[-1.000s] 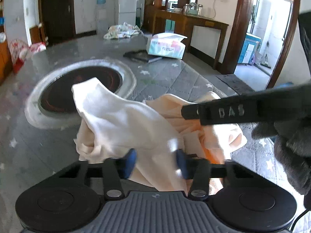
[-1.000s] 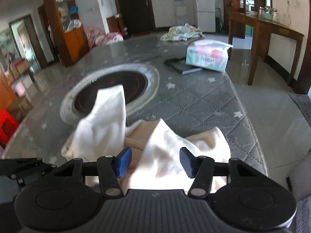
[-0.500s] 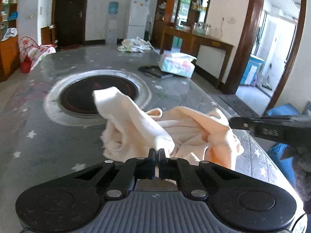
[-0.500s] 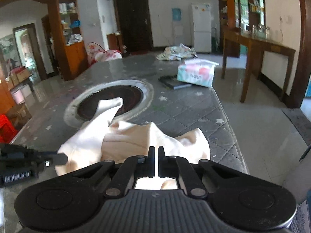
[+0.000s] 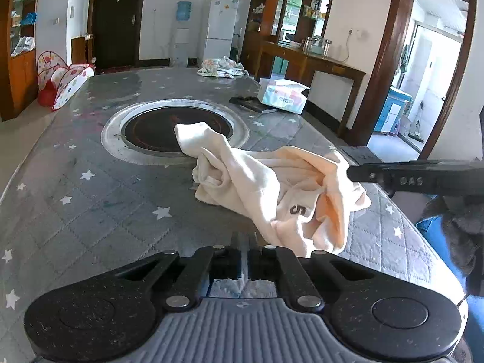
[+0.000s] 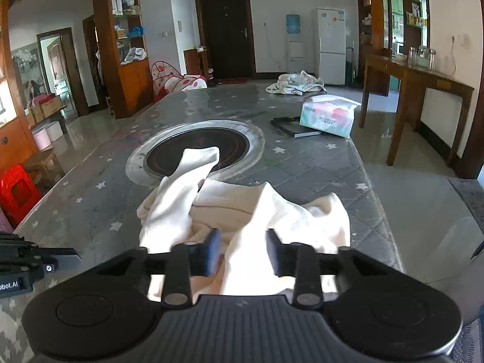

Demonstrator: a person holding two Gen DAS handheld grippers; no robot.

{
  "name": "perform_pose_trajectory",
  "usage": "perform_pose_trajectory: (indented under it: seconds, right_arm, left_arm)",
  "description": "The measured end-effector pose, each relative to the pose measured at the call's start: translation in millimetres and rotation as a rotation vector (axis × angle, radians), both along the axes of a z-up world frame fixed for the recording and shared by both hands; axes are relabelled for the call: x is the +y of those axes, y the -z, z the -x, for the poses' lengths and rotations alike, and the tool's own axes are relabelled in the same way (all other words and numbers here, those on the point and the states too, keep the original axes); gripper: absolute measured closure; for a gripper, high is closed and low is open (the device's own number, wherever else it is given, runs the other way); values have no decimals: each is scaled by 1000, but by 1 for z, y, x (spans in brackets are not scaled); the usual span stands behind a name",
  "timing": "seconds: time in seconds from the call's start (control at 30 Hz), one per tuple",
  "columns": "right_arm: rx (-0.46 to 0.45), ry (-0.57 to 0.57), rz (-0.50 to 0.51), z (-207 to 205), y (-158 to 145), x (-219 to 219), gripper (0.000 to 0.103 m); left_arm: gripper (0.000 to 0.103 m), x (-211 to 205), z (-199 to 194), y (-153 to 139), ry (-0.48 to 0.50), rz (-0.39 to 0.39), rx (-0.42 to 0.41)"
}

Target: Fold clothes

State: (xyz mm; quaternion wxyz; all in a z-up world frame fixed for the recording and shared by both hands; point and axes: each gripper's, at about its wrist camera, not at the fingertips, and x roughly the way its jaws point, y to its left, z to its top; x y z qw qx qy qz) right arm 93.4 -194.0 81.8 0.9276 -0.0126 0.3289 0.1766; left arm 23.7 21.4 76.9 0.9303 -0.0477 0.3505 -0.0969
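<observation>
- Peach garment (image 5: 272, 187) lies crumpled near the edge of the star-quilted table (image 5: 90, 199); soft and limp, best taken by a hem or corner.
- Left claw (image 5: 244, 260): closed, nothing visibly gripped.
- Right claw (image 6: 243, 249): parted, straddling a raised fold, not clamped.

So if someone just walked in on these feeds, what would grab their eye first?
Most likely the crumpled cream garment, heaped at the near edge of the grey star-patterned table, one end draped onto the round black hotplate. Next, the right gripper, open with cloth between its fingers, and the left gripper, shut beside the heap. Further back, a tissue pack sits by a dark book.
</observation>
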Motion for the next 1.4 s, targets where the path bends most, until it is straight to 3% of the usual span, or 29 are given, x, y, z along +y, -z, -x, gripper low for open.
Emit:
perform_pose_trajectory:
  seconds: [0.13,0.3,0.4,0.47,0.5,0.53,0.6,0.63,0.77,1.17,1.4]
  right_arm:
    - [16,24,7,-22,7,4,61]
    - [41,28,52,-55,18,12,59]
    - [70,24,80,-73,28,18,59]
    - [87,24,104,-81,35,22,61]
    - [94,24,115,-83,38,23,64]
    - [94,24,123,-82,39,23,67]
    - [94,23,139,-81,42,22,86]
    - [94,23,147,-80,43,21,89]
    - [58,5,145,-56,32,14,100]
    - [-65,-65,120,30,-11,-13,101]
    - [14,-213,115,88,-11,-18,101]
  left_arm:
    - [57,-8,-28,2,-5,-6,-4]
    - [41,-18,-68,11,-16,-7,19]
    - [41,-20,-86,20,-35,-8,49]
    - [43,-22,-94,26,-35,-8,66]
    - [50,-22,-97,28,-36,-10,75]
    - [65,-22,-98,30,-32,-7,81]
    - [84,-19,-98,33,-18,9,90]
    - [91,-18,-96,32,-20,14,85]
    - [95,-10,-82,23,-28,18,41]
    - [96,27,10,-13,-34,37,-61]
    - [96,52,83,-20,-10,47,-66]
